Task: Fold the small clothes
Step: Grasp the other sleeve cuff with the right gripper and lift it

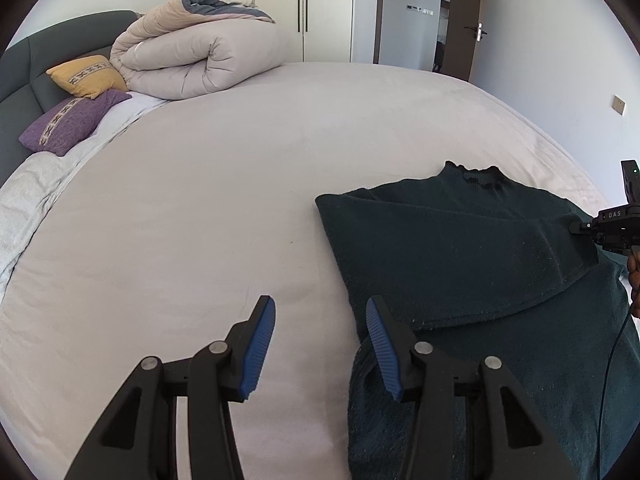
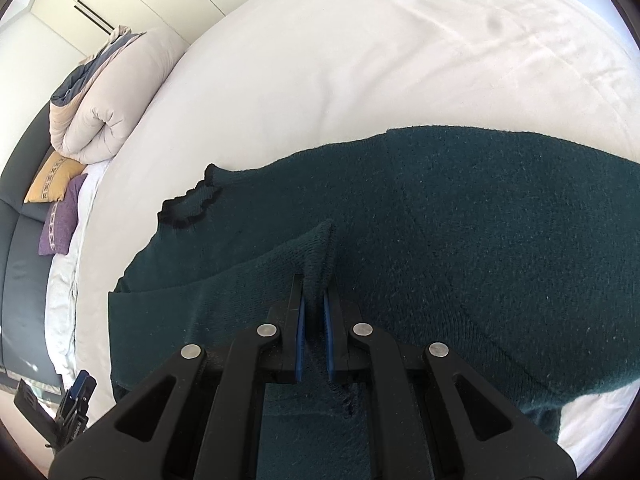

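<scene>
A dark green knit sweater (image 1: 460,248) with a frilled collar lies on the bed; it also fills the right wrist view (image 2: 460,220). One sleeve (image 1: 480,280) is folded across its body. My left gripper (image 1: 320,320) is open and empty, hovering over the sweater's left edge. My right gripper (image 2: 314,296) is shut on the sleeve's cuff (image 2: 316,244) and holds it over the sweater's body. The right gripper also shows at the right edge of the left wrist view (image 1: 578,227).
The bed (image 1: 240,160) has a pale sheet. A rolled duvet (image 1: 200,60), a yellow cushion (image 1: 86,76) and a purple cushion (image 1: 68,124) lie by the dark headboard (image 1: 24,80). Wardrobes (image 1: 280,0) and a door (image 1: 468,16) stand behind.
</scene>
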The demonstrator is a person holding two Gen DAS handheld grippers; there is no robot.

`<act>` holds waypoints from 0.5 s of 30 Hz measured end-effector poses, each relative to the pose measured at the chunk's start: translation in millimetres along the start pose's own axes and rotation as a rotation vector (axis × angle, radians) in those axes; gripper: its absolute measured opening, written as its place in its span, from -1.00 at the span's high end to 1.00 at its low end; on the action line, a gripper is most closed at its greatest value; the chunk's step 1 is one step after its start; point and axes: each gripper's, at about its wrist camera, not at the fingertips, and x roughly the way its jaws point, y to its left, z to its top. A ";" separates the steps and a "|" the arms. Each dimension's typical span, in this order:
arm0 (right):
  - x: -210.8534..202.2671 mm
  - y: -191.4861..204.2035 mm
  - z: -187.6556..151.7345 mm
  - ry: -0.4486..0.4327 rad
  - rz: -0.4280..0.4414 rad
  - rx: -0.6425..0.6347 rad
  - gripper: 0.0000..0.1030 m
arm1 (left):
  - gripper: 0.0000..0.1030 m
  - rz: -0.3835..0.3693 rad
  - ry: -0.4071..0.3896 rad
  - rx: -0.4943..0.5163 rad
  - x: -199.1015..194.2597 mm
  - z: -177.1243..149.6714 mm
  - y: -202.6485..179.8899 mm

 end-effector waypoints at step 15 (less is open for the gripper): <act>-5.9 -28.7 -27.5 -0.010 -0.011 -0.027 0.86 | 0.02 0.047 0.097 0.132 60.8 7.1 -44.4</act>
